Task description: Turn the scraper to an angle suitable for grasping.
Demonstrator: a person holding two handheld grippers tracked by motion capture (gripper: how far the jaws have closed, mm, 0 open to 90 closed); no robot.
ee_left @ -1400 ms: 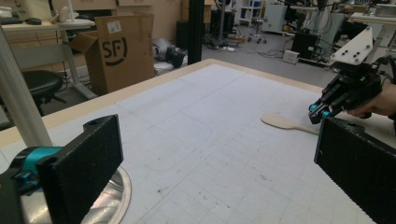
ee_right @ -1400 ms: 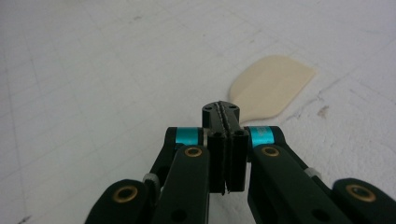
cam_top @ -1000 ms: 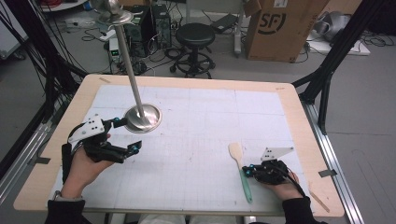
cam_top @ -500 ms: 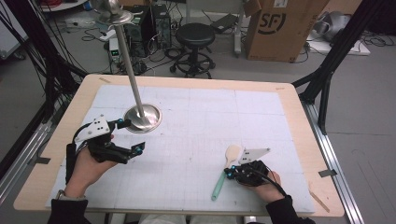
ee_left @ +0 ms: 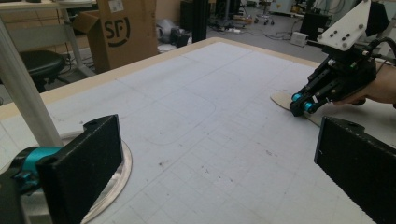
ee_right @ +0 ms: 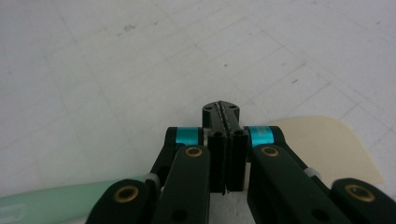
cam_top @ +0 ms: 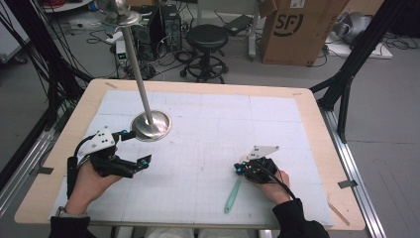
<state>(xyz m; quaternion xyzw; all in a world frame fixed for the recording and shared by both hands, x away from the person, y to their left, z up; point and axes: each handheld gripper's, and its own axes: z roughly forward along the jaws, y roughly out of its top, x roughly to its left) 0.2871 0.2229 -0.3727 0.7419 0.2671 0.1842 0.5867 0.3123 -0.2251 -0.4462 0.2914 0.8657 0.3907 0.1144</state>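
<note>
A spatula with a pale green handle and a cream blade lies flat on the white mat at the front right. My right gripper is shut, and its jaws rest just above the spatula's neck with nothing between them. In the right gripper view the handle runs out to the left under the gripper. My left gripper is open and empty at the front left, beside the round base of a metal stand. The left gripper view shows the right gripper on the blade.
The stand's tall pole rises from its base and leans toward the back left. The white gridded mat covers most of the wooden table. A thin wooden stick lies by the front right edge. A cardboard box and a stool stand beyond the table.
My right gripper has moved left across the mat, and the spatula has swung with it, its handle now pointing toward the front left. The left gripper has barely moved.
</note>
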